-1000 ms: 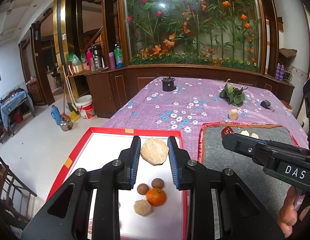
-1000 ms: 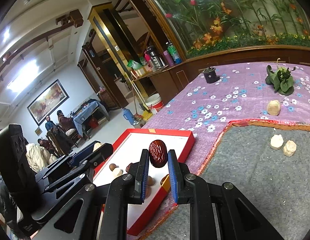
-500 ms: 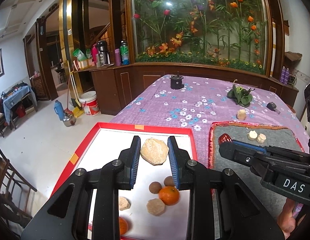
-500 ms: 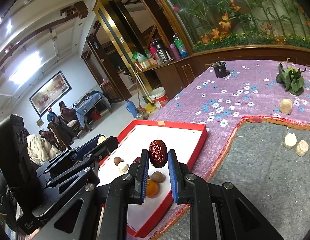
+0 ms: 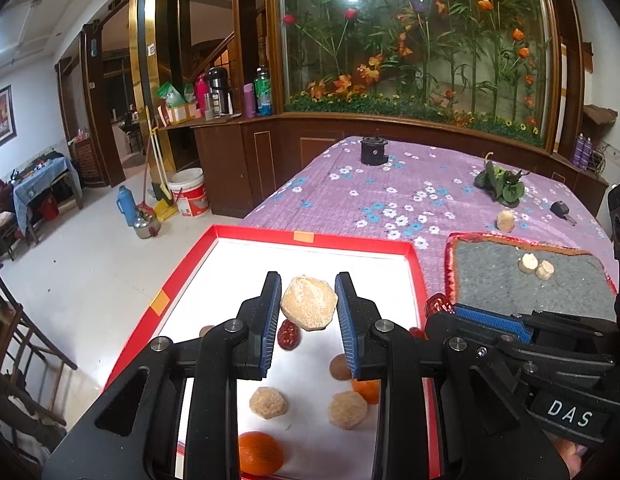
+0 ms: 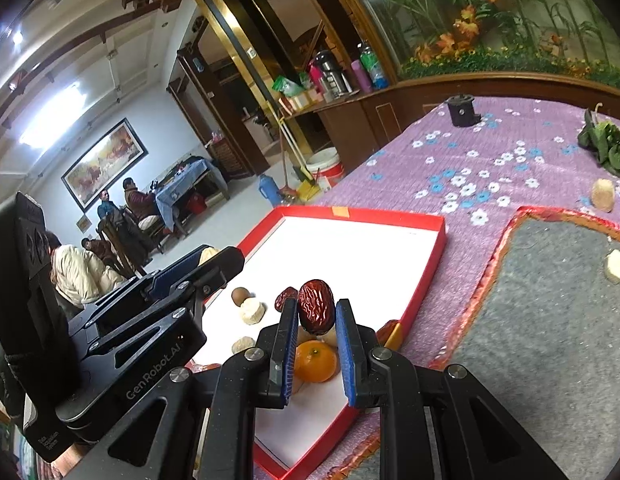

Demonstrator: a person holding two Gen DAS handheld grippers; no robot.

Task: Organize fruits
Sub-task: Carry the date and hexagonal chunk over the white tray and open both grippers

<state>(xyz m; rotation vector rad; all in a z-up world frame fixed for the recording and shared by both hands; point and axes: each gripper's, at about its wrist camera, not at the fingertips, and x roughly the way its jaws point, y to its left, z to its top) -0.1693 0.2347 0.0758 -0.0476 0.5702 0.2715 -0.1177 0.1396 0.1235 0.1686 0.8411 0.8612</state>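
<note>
**Q:** Tongs first, from the left wrist view — what have they got?

**A:** Left tongs [image 5: 307,310] are closed to a narrow gap on a pale, sugary lump [image 5: 308,308], both blue pads pressing its sides. It hangs over the white floor of the red tray [image 5: 310,237], above a red date [image 5: 288,334], two beige pieces and an orange [image 5: 259,453]. Best practice, I'd judge: lower over a bare white patch, clear of the date, before letting go, so nothing rolls

**Q:** And from the right wrist view?

**A:** Right tongs [image 6: 317,320] are pinched as tight as they go on a wrinkled red date [image 6: 316,306], held upright between the pads. They sit above the tray's near right edge, over another orange [image 6: 314,361]. I'd carry the date further inside the rim before release; dropped here it could bounce onto the grey mat [image 6: 550,340] on the worktop [image 6: 462,160]
</note>
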